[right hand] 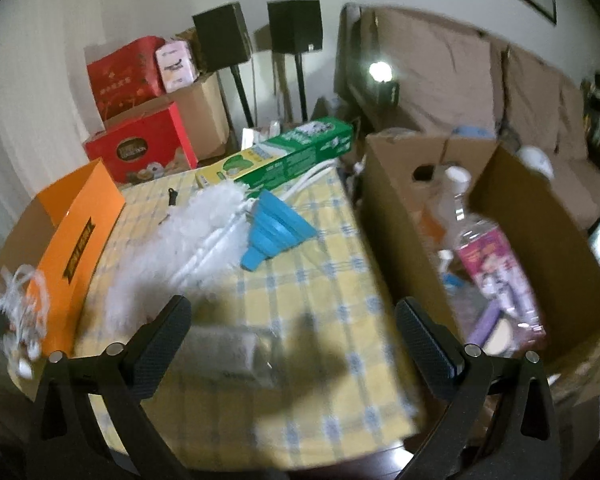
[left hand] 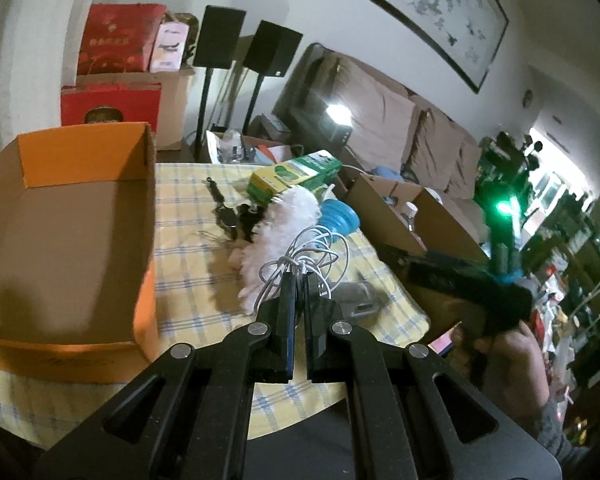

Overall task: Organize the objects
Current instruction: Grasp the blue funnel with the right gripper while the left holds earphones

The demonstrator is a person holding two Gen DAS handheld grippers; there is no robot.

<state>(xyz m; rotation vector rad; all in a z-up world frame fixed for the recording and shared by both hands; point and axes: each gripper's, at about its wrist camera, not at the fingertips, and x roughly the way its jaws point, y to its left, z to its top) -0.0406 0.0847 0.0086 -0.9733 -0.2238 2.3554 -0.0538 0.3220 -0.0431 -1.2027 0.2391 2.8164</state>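
Observation:
My left gripper [left hand: 299,277] is shut on a coiled white cable [left hand: 312,250] and holds it above the yellow checked tablecloth [left hand: 188,272], right of the open, empty orange box [left hand: 68,236]. In the right wrist view the cable [right hand: 20,312] hangs blurred at the far left, beside the orange box [right hand: 76,240]. My right gripper [right hand: 296,332] is open with nothing between its fingers, above the cloth near a blurred clear-grey item [right hand: 228,352]. On the table lie a white fluffy duster [left hand: 276,232], a blue funnel [left hand: 338,220], a green carton [left hand: 296,172] and dark keys [left hand: 230,216].
A large brown cardboard box [right hand: 400,240] with a plastic bottle [right hand: 492,256] inside stands right of the table. Red gift boxes [right hand: 140,148], two black speakers on stands [right hand: 296,24] and a sofa [right hand: 480,72] lie behind. A hand [left hand: 516,356] carries the right gripper [left hand: 460,280].

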